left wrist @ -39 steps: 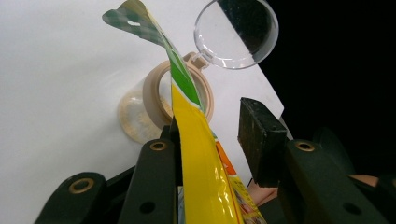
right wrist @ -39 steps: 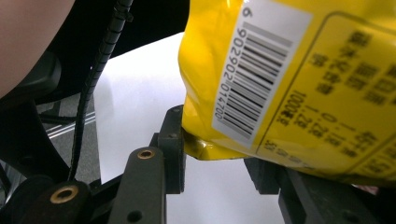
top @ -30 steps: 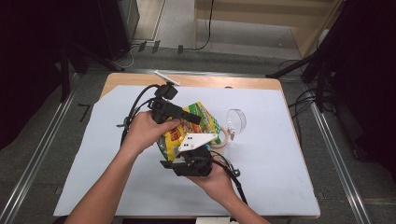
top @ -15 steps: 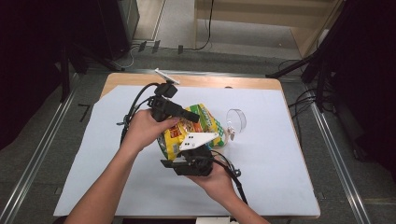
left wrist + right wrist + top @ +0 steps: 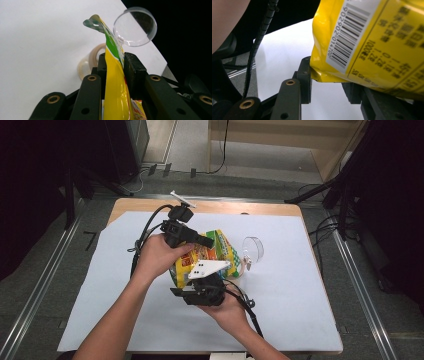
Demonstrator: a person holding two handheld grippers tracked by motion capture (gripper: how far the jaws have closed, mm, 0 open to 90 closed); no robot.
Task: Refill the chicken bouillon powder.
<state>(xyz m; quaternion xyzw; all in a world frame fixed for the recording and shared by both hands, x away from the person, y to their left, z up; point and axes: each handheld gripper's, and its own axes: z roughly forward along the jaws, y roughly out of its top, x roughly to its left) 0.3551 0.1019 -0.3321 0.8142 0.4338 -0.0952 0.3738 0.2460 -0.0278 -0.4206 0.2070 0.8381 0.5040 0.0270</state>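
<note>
Bright even overhead light, dark surroundings, soft shadows, close foreground blurred, slight glare

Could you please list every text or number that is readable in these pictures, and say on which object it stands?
"902902 014700": beside the barcode on the white label of the yellow snack bag, in the right gripper view.
"1000": printed beside that label; the other characters there are too blurred to read.
High view: the print on the bag's front is too small.

Yellow-green snack bag (image 5: 212, 254) held up over white table sheet (image 5: 300, 285), left gripper (image 5: 202, 241) at its top edge, right gripper (image 5: 202, 290) beneath its lower end, clear round lid (image 5: 253, 249) just right of bag, jaws hidden by bag and hands.
</note>
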